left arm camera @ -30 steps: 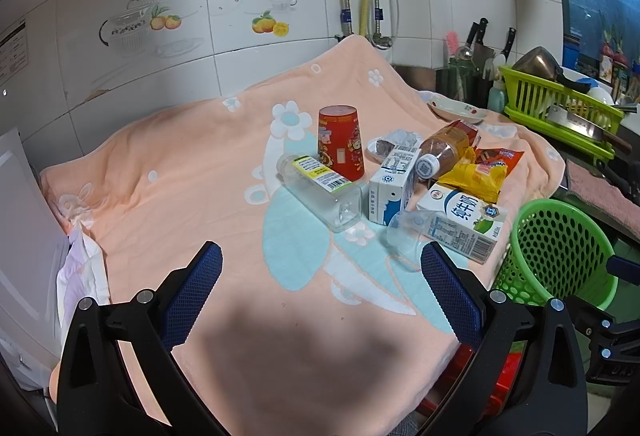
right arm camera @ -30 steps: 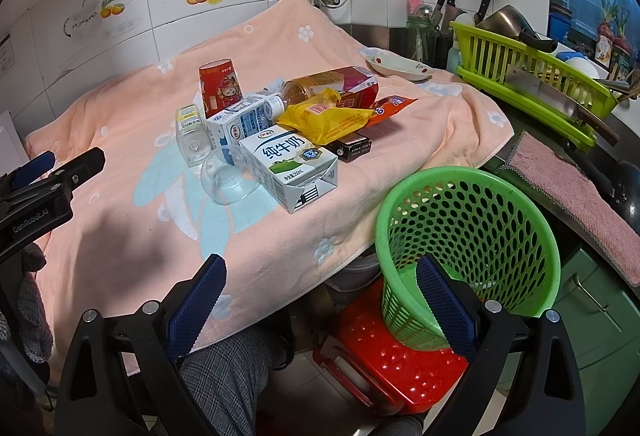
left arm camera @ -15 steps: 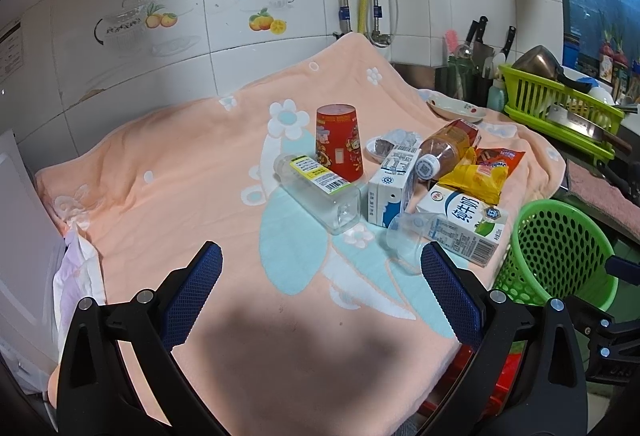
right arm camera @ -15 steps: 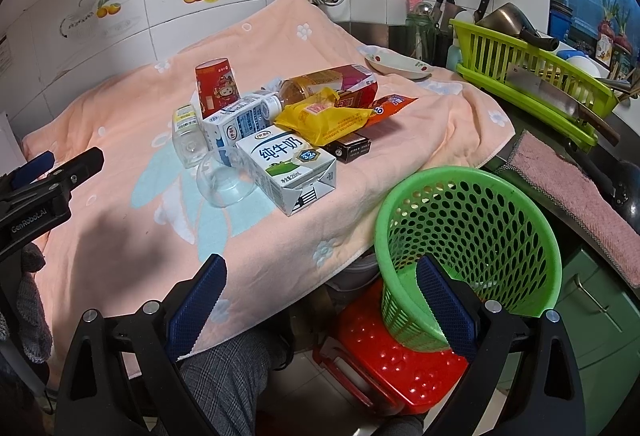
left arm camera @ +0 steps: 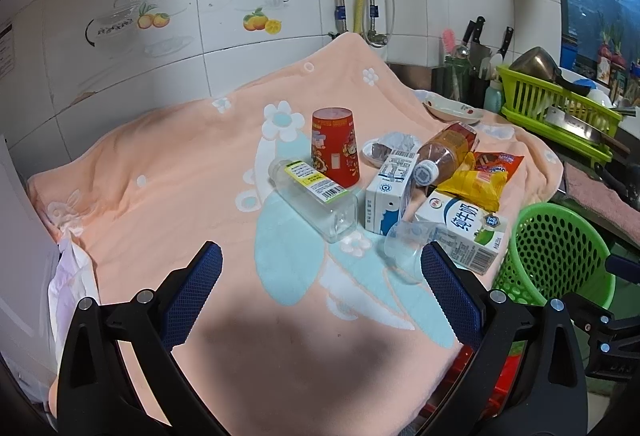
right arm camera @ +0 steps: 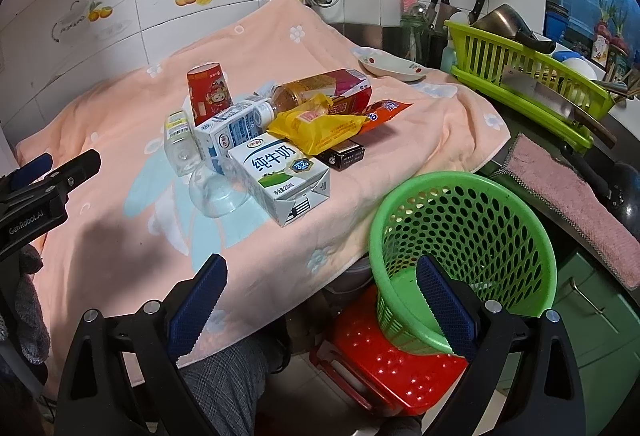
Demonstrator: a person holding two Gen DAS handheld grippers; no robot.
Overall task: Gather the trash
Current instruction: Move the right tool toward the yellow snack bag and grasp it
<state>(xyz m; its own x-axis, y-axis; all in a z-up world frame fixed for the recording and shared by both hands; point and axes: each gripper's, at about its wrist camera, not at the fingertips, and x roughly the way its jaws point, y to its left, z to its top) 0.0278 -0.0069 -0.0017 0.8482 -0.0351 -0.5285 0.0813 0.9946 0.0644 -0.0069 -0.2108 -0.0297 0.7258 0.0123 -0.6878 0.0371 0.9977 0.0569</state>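
On the blanket-covered desk [left arm camera: 168, 176] the trash lay clustered, the basket [right arm camera: 464, 248] empty beside its edge. Both hand-held grippers, left [left arm camera: 320, 292] and right [right arm camera: 320, 300], hung empty with jaws apart. Taking the nearest carton [right arm camera: 280, 176] first, across its narrow sides, would likely avoid disturbing the pile.

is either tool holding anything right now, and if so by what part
Nothing is held. The left tool and right tool both stand open and empty.
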